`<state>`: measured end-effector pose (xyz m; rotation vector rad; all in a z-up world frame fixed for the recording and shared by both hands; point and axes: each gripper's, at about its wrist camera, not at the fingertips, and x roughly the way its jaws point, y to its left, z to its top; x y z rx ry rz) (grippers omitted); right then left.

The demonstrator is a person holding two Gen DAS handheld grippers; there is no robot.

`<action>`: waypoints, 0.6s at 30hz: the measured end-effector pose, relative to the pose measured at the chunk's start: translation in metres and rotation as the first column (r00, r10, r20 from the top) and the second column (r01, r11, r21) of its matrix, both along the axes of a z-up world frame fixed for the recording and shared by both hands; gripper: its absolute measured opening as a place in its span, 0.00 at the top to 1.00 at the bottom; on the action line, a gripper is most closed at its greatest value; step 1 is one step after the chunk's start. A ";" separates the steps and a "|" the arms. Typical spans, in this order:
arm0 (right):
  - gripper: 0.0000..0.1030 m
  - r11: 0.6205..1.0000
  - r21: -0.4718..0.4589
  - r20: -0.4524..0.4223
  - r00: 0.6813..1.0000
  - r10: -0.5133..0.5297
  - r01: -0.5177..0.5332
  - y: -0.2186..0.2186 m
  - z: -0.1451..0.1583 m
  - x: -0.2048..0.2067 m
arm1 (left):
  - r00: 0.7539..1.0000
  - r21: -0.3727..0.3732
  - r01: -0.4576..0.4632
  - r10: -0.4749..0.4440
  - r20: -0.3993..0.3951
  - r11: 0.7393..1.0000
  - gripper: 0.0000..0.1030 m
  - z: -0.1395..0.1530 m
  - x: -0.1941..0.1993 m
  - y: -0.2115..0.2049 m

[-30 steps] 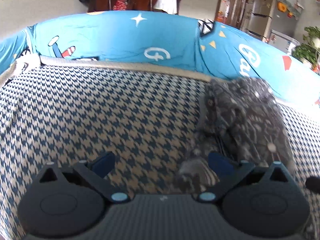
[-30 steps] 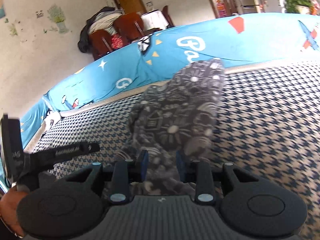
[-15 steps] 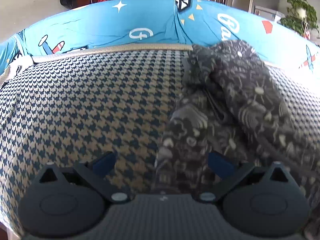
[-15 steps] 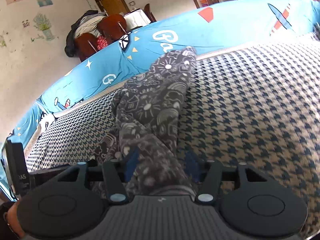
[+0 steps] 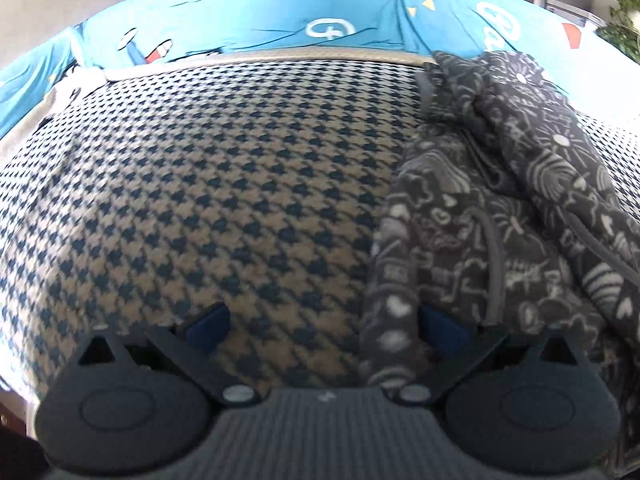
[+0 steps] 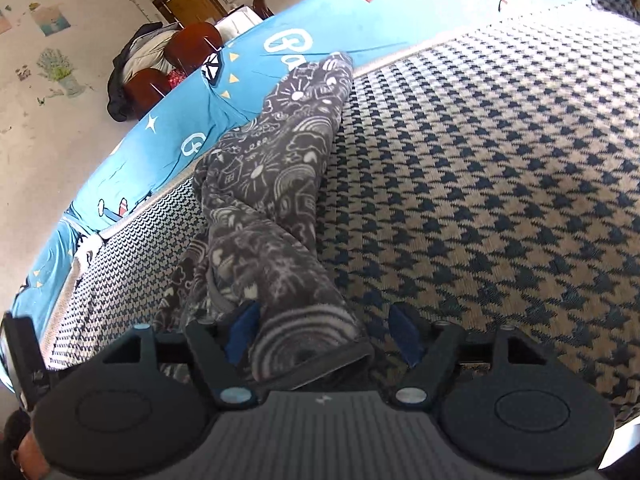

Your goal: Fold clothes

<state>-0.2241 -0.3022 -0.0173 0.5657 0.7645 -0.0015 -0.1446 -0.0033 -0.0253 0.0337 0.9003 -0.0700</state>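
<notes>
Grey patterned garment lay bunched in a long heap on the houndstooth cover in the left wrist view, stretching away from the fingers toward the blue cartoon-print fabric at the far edge. The left gripper had its fingers spread wide. Its left fingertip stood over bare houndstooth, well apart from the cloth. Its right fingertip was partly hidden by the near edge of the garment, which draped against its inner side; nothing was pinched between the two fingers. The bulk of the garment lay ahead of and beyond the right finger, while the span between the fingers was mostly bare cover.

In the right wrist view, the same garment ran as a twisted strip from between the fingers up to the blue cartoon-print fabric. The right gripper had its fingers parting at that moment, with the near end of the garment lying loose between them. That end rested against the left fingertip, while a clear gap of houndstooth cover showed between the cloth and the right fingertip. Part of the other handheld device appeared beyond the left finger.
</notes>
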 end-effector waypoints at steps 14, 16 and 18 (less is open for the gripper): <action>0.78 0.999 0.032 0.029 0.999 0.038 -0.039 0.007 -0.003 -0.002 | 0.996 -0.055 -0.086 0.087 0.018 0.995 0.00 0.016 -0.015 0.033; 0.86 0.999 0.027 0.044 0.998 0.038 -0.039 0.010 0.000 -0.006 | 0.995 -0.057 -0.091 0.093 0.041 0.994 0.00 0.020 -0.014 0.032; 0.89 0.999 0.011 0.067 0.997 0.043 -0.044 0.014 0.005 -0.010 | 0.993 -0.071 -0.095 0.100 0.058 0.993 0.00 0.024 -0.013 0.032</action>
